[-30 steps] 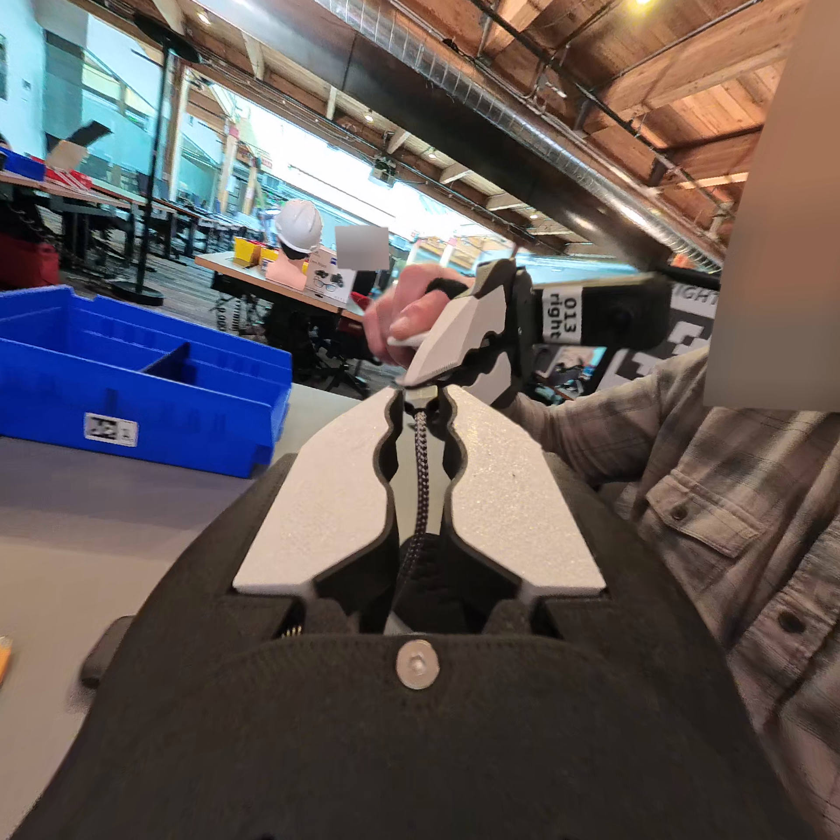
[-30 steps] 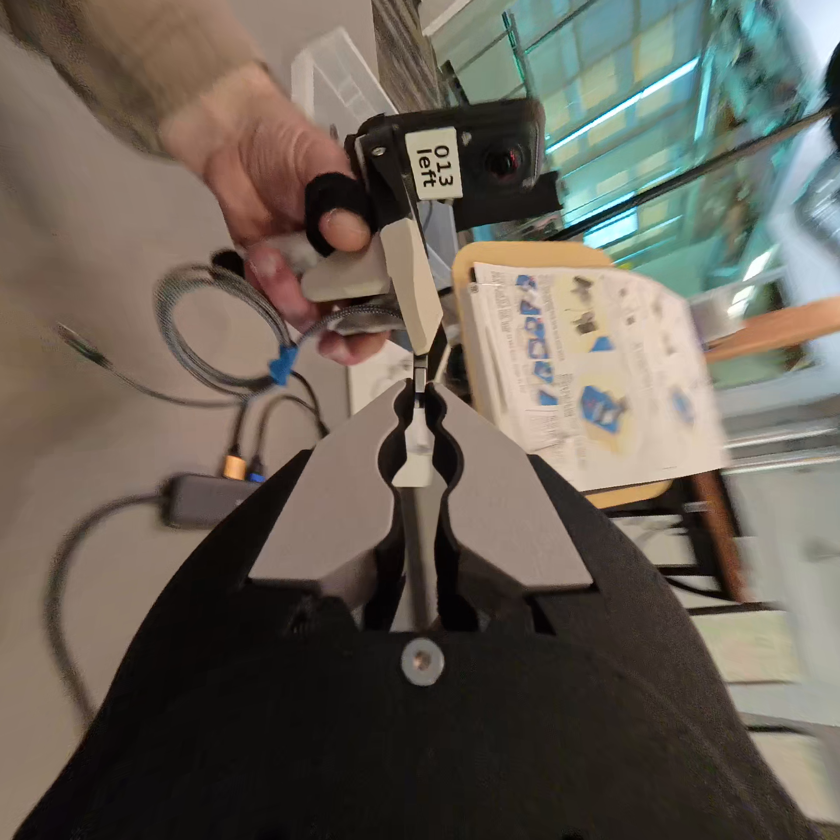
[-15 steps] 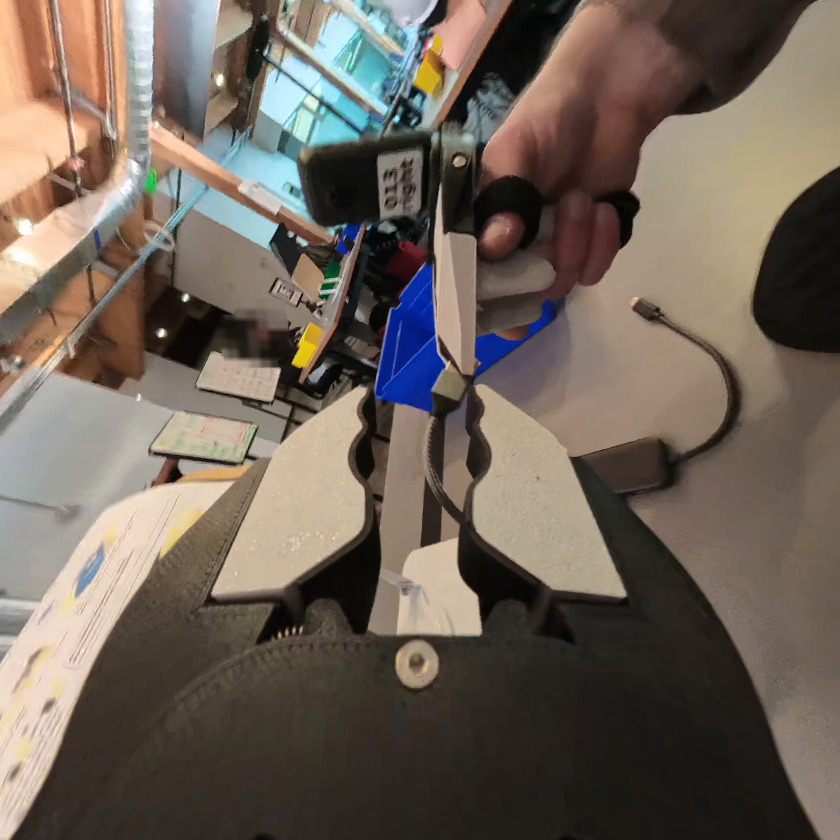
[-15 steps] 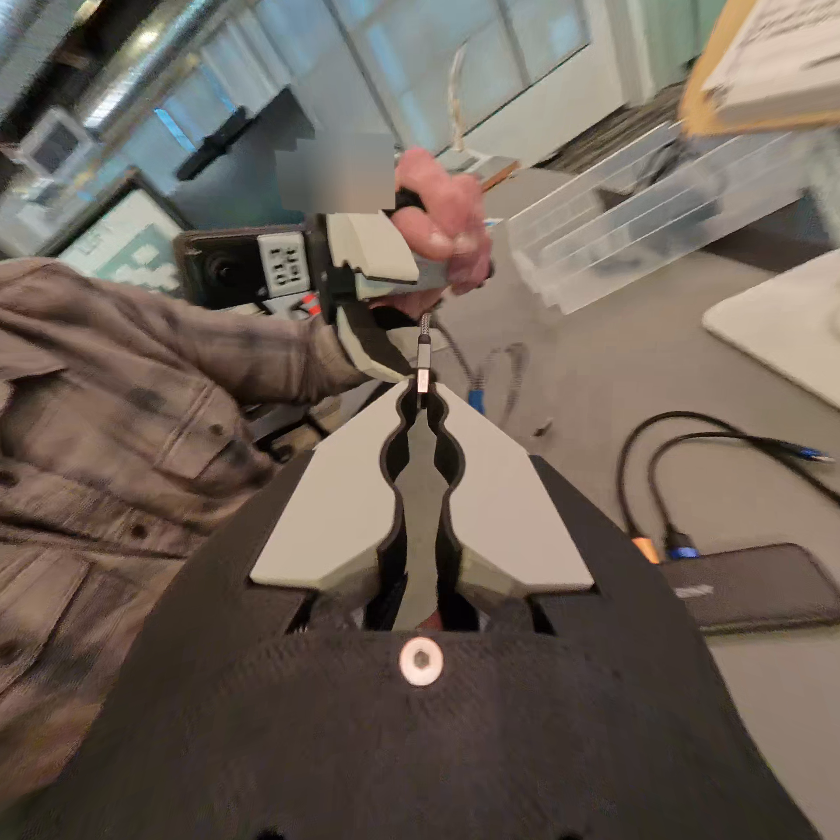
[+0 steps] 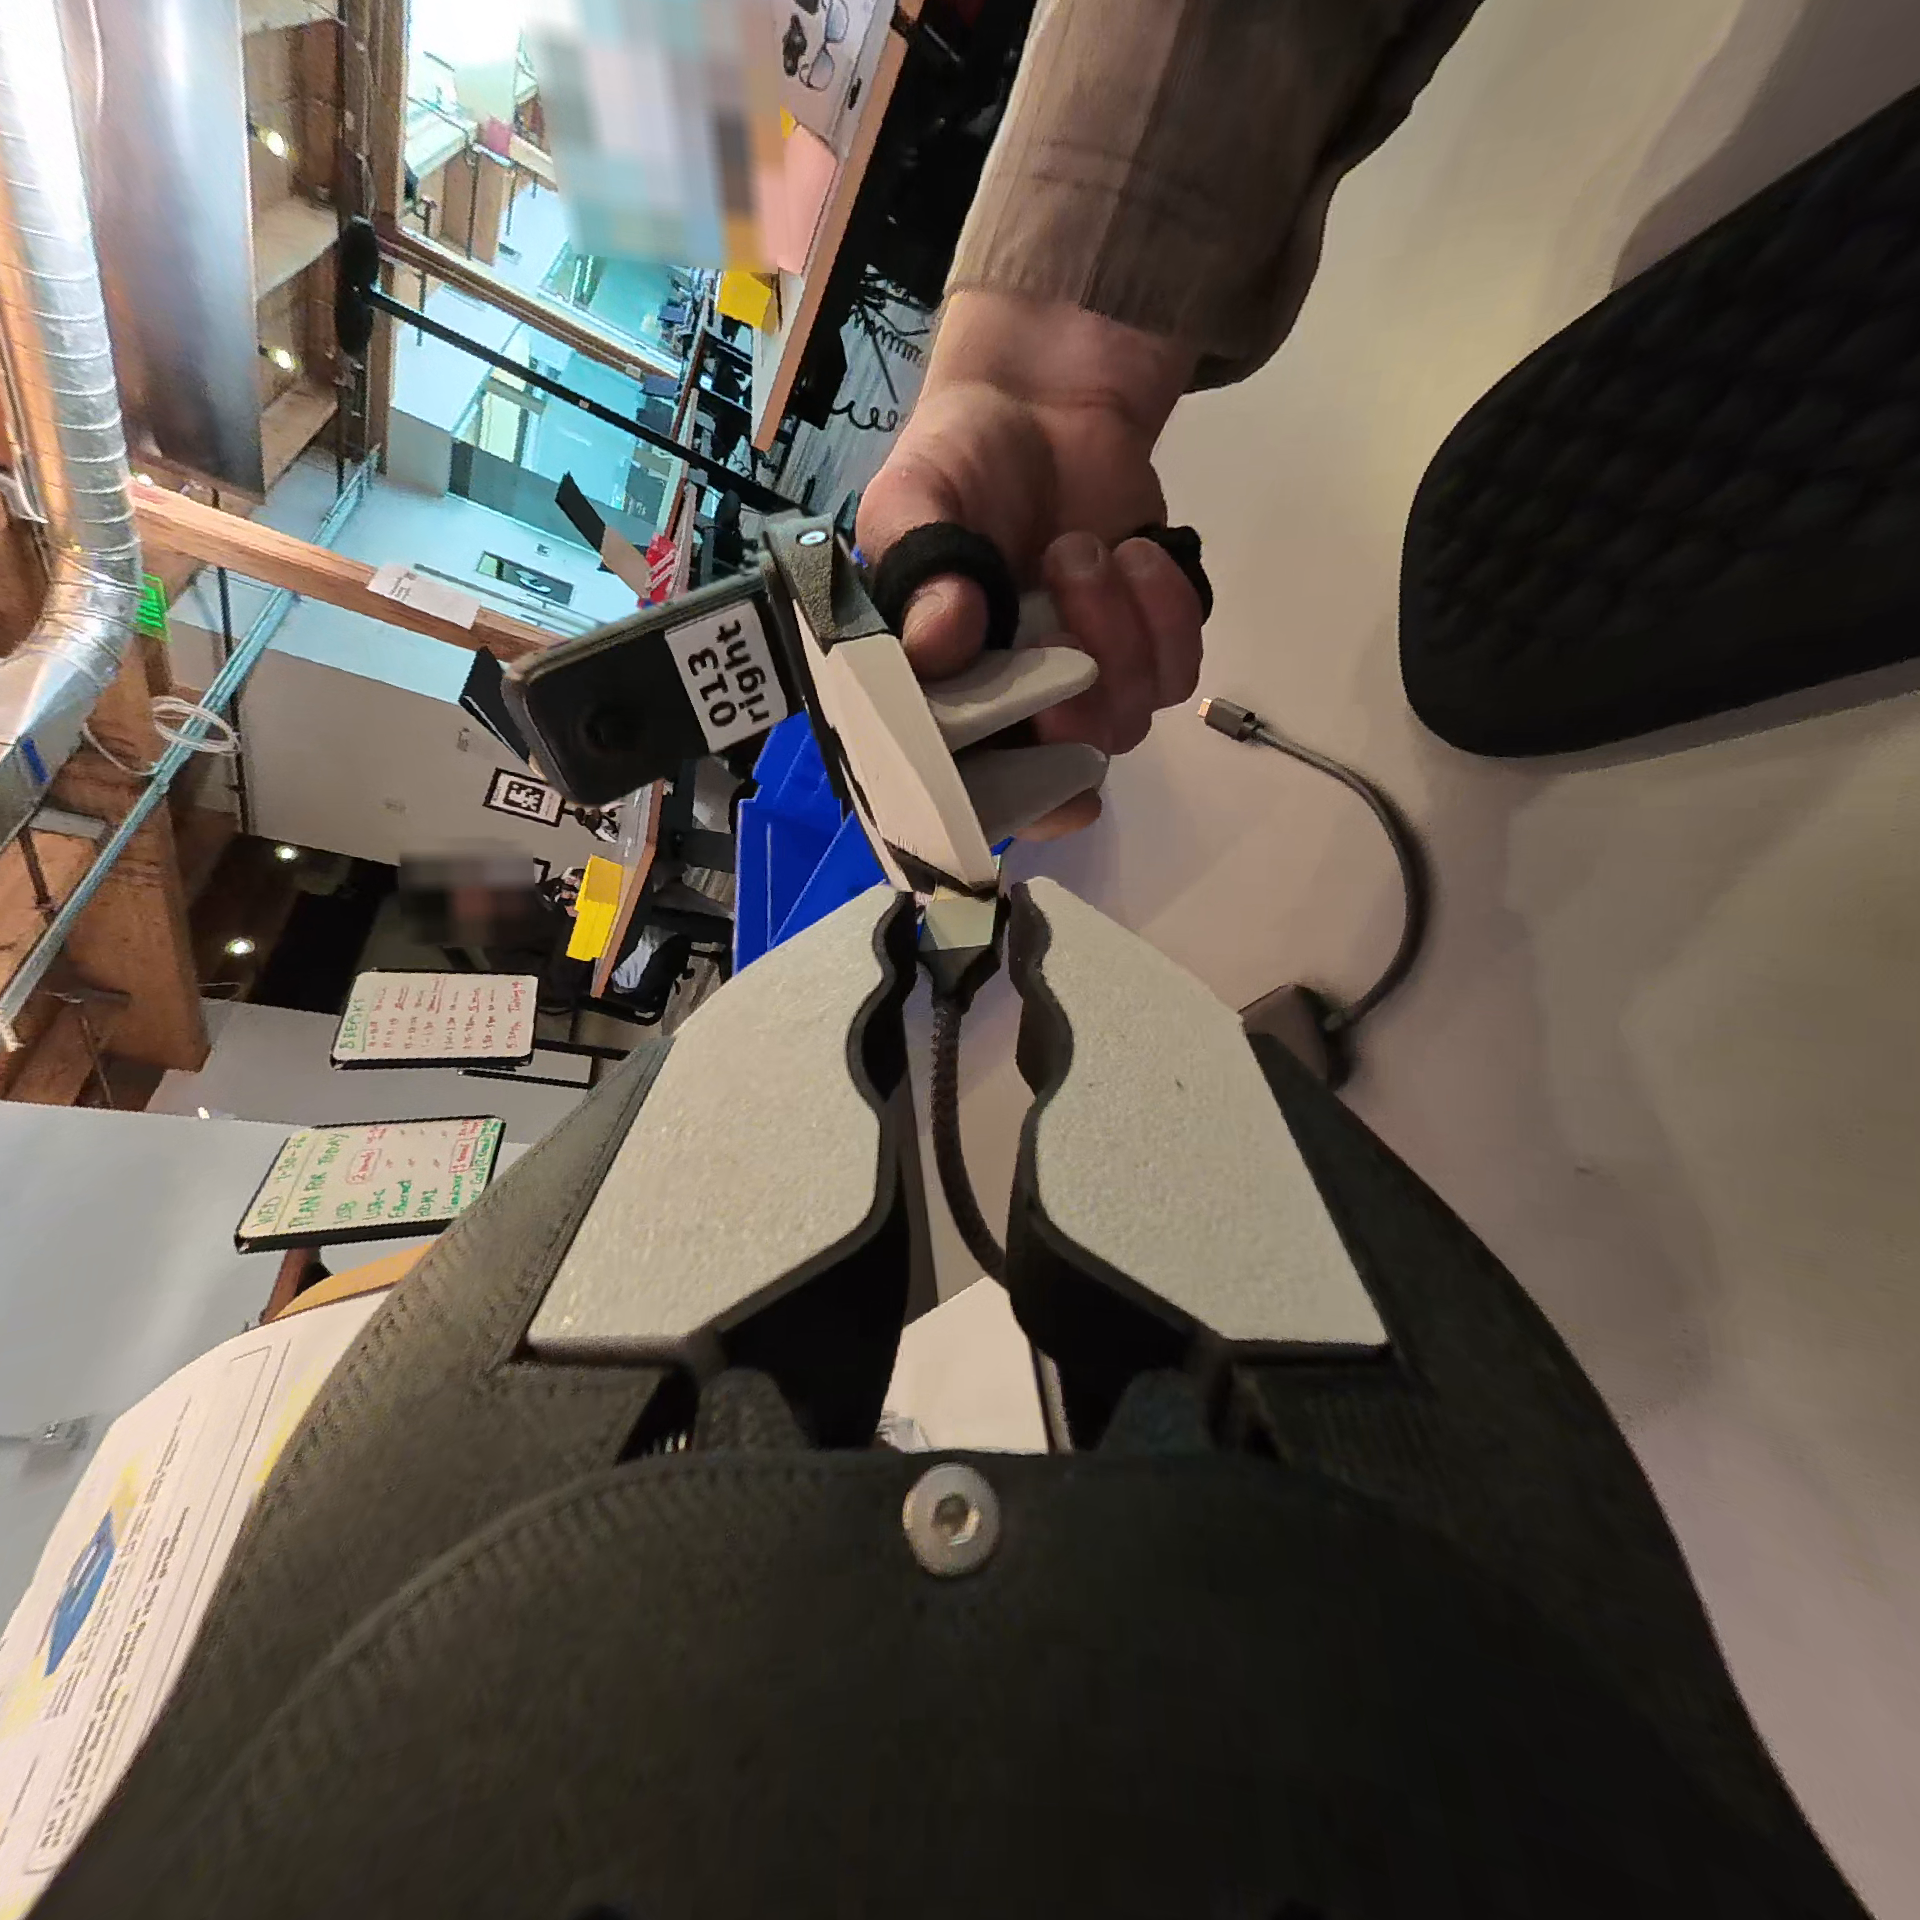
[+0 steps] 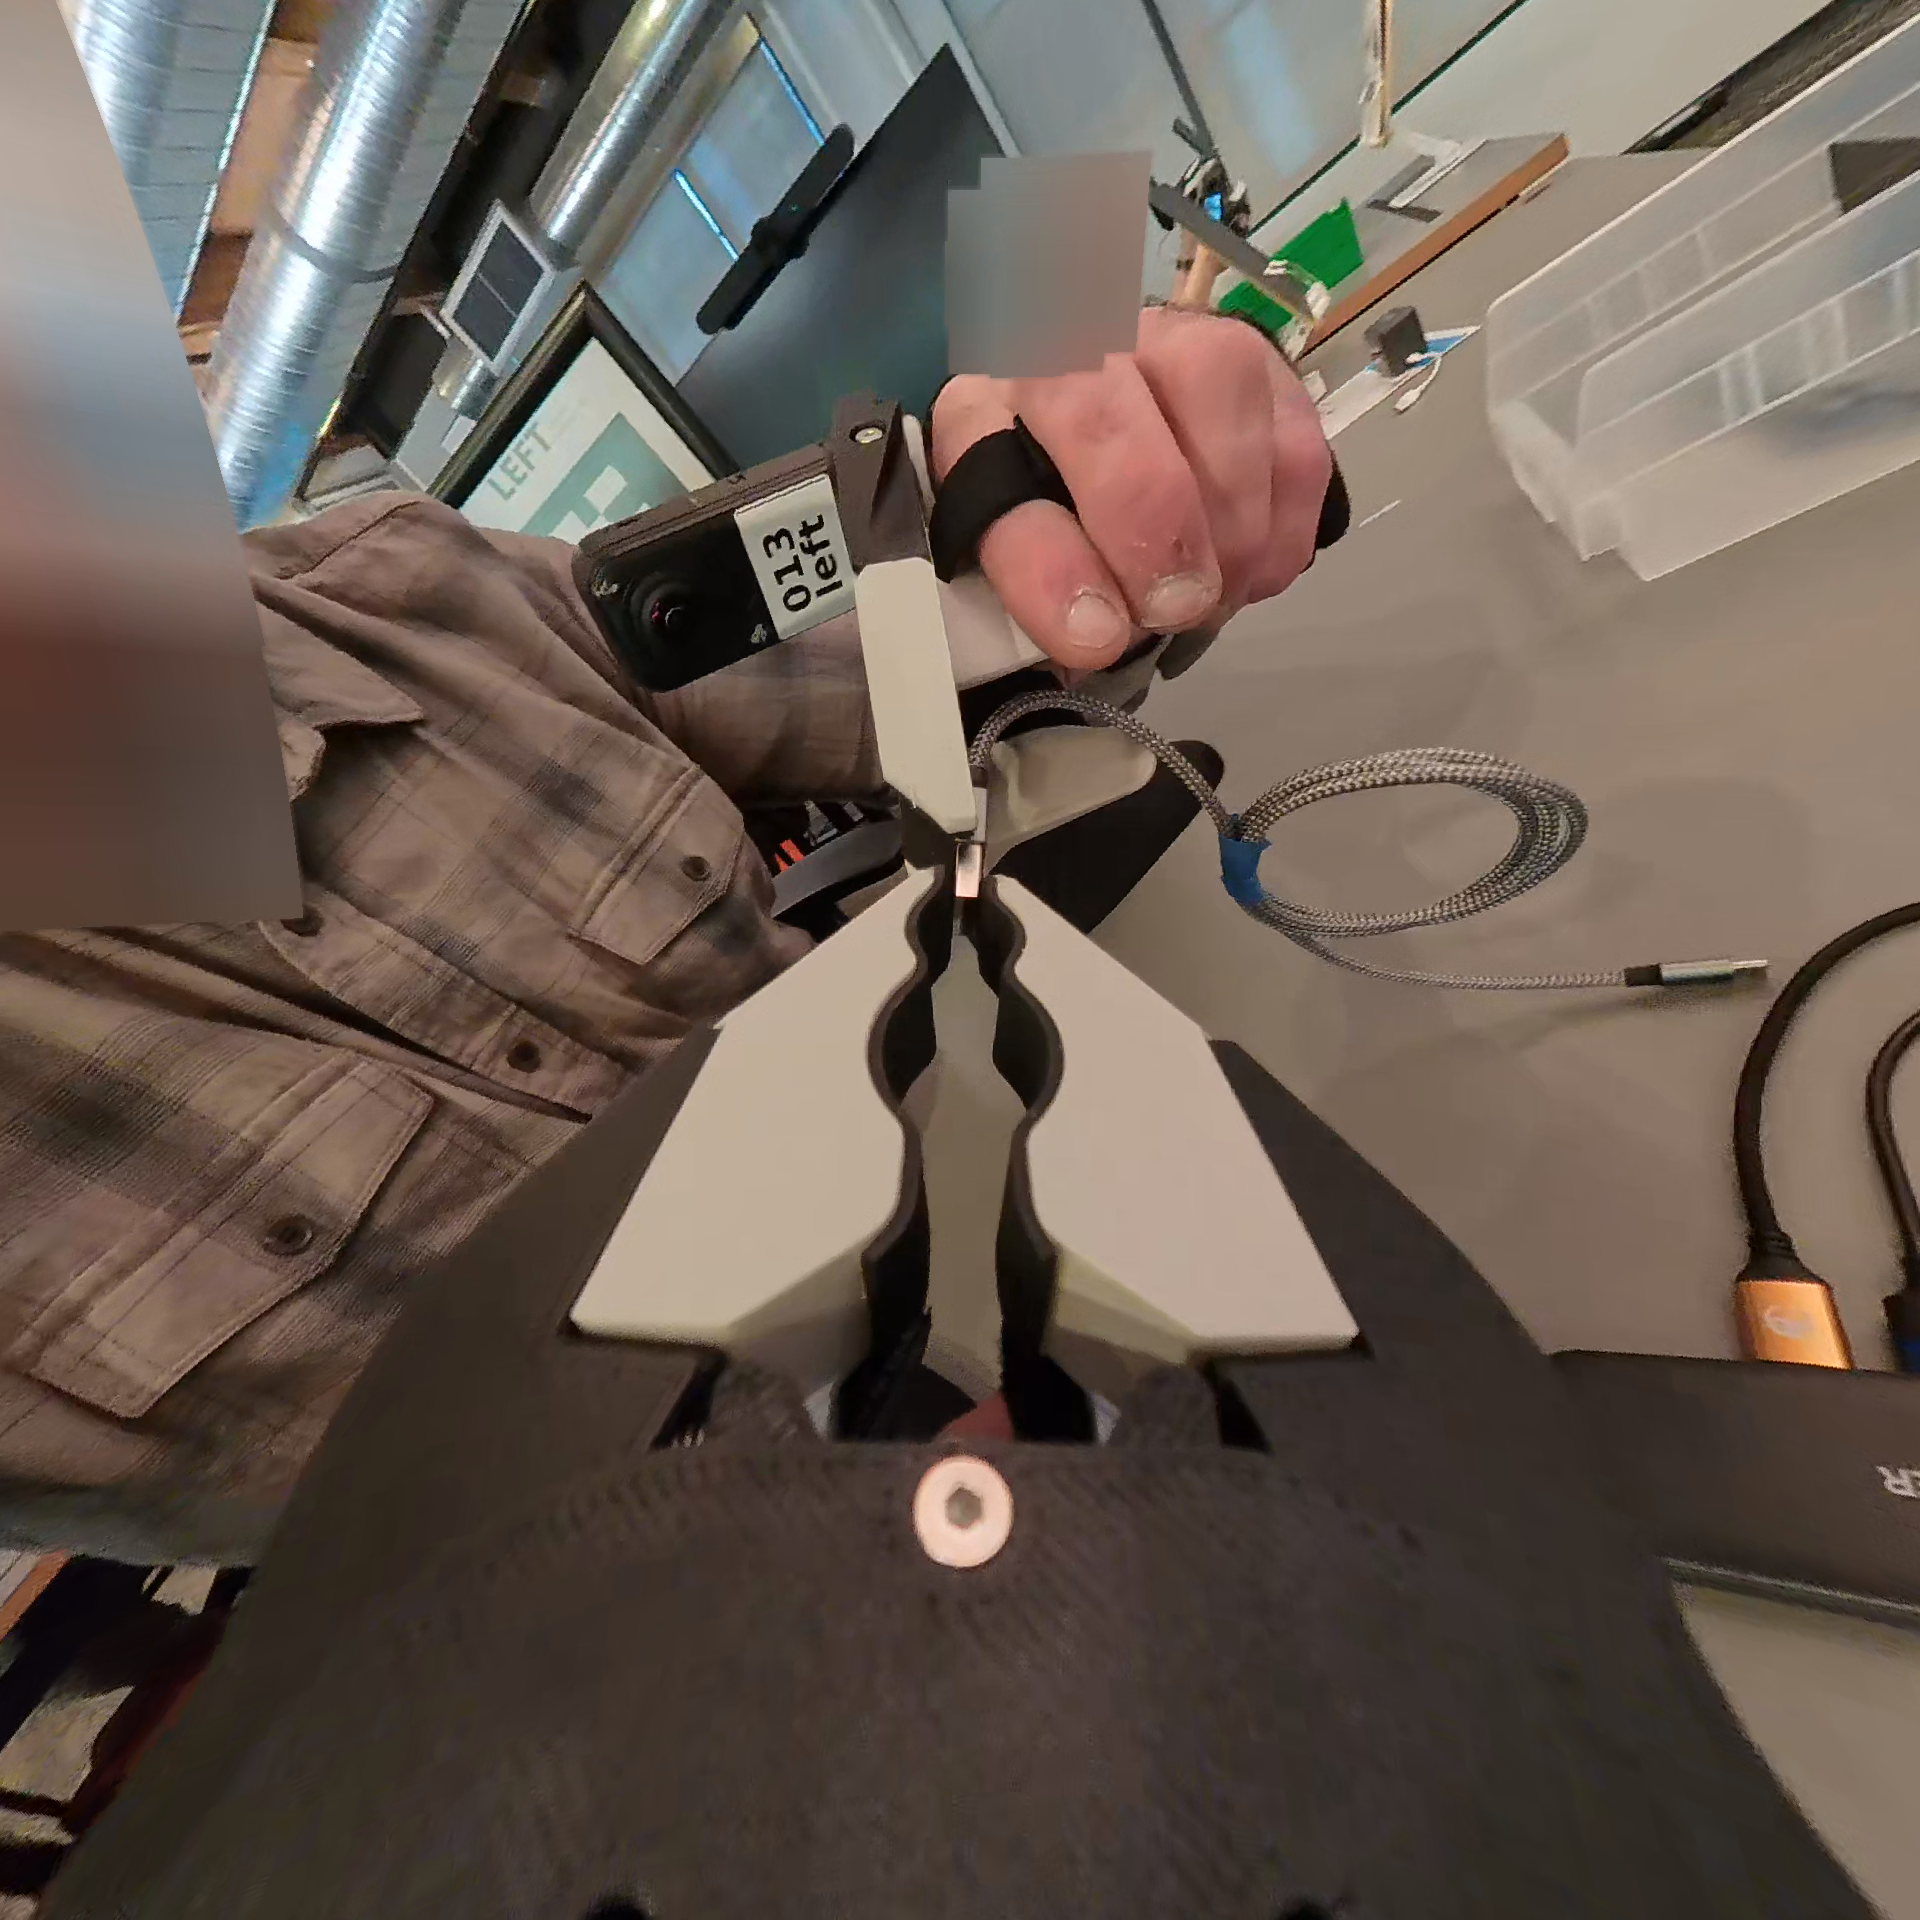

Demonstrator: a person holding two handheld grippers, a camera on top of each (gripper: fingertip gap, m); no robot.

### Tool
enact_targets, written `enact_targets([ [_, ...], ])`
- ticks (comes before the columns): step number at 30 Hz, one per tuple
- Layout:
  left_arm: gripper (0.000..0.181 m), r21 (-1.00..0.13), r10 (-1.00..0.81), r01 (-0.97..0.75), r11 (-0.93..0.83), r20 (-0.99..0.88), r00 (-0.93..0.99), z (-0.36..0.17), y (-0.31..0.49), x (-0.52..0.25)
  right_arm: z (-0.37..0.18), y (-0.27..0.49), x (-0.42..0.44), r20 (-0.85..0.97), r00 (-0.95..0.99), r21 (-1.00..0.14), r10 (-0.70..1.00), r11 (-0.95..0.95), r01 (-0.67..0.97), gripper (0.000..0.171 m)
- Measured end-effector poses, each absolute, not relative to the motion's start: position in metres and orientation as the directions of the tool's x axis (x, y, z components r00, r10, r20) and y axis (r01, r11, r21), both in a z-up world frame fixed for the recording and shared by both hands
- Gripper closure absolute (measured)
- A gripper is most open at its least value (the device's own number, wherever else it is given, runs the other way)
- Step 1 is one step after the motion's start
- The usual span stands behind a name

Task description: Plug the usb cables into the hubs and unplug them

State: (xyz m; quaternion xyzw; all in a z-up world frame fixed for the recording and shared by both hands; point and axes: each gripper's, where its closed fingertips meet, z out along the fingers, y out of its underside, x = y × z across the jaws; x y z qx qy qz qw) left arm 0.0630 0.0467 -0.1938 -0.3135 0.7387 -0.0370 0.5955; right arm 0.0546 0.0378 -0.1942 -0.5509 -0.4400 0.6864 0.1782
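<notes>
Braided usb cable point(image 5: 954, 1091) plug pinched betw. left gripper point(image 5: 954, 920) & right gripper point(image 6: 964, 902) fingertips.

Both wide-angle views are bright and evenly lit. Daylight from large windows point(image 5: 582, 312) washes out to pale glare at the top of the left wrist view. Small ceiling lamps point(image 5: 281, 358) glow at its left edge. A soft shadow lies on the table point(image 5: 1662, 1091) beside the left gripper point(image 5: 956, 935). Straight lines bow near the edges. The shirt point(image 6: 312, 987) in the right wrist view is slightly smeared.
</notes>
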Motion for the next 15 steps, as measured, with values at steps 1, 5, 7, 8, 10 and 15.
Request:
enact_targets([
  [1,0.165,-0.435,-0.514,-0.414,0.800,-0.853,-0.097,-0.195,0.045,0.063,-0.195,0.036,0.055,-0.600,-0.337,-0.800,0.725,-0.548,0.244,0.169],
  [5,0.165,-0.474,-0.550,-0.402,0.783,-0.830,-0.091,-0.196,0.043,0.063,-0.195,0.033,0.058,-0.598,-0.356,-0.801,0.718,-0.544,0.250,0.169],
  [7,0.166,-0.470,-0.547,-0.405,0.784,-0.832,-0.094,-0.197,0.043,0.063,-0.195,0.030,0.060,-0.598,-0.369,-0.801,0.712,-0.539,0.259,0.169],
  [8,0.167,-0.475,-0.551,-0.401,0.783,-0.829,-0.095,-0.197,0.041,0.064,-0.195,0.029,0.060,-0.599,-0.371,-0.801,0.710,-0.539,0.262,0.169],
  [10,0.167,-0.477,-0.553,-0.394,0.785,-0.827,-0.099,-0.198,0.040,0.064,-0.196,0.027,0.061,-0.605,-0.377,-0.796,0.701,-0.542,0.271,0.169],
  [15,0.167,-0.493,-0.555,-0.376,0.785,-0.829,-0.071,-0.195,0.037,0.066,-0.193,0.025,0.062,-0.600,-0.397,-0.799,0.695,-0.538,0.268,0.169],
])
